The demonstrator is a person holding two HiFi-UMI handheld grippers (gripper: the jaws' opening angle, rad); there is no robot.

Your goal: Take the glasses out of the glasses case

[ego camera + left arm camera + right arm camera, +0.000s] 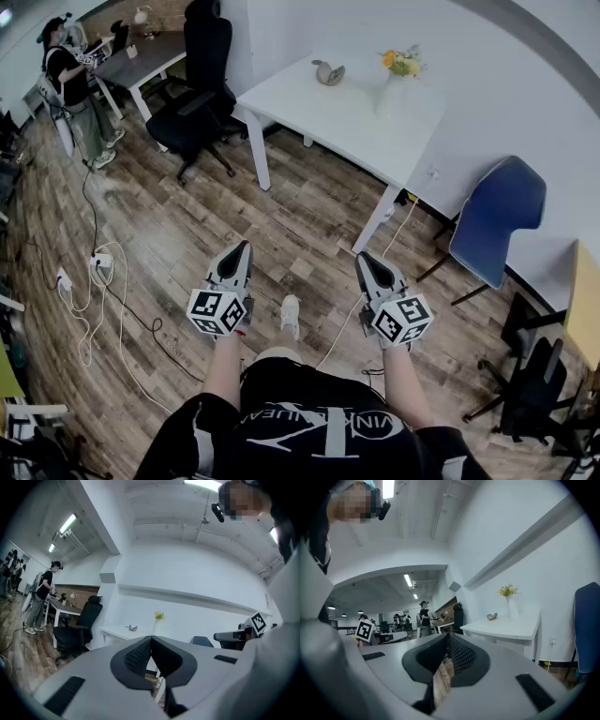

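Note:
A small grey case [329, 72] lies on the white table [309, 112] across the room; it also shows far off in the left gripper view [133, 628] and the right gripper view [491, 616]. No glasses can be made out. Both grippers are held level at waist height over the wooden floor, far from the table. The left gripper [242, 249] has its jaws closed together with nothing between them [151, 638]. The right gripper [366, 260] is likewise shut and empty [448, 634].
A vase of flowers [398, 73] stands on the table near the case. A black office chair [202, 94] sits left of the table and a blue chair [497, 220] to its right. Cables and a power strip [101, 262] lie on the floor. Another person [70, 89] stands at a far desk.

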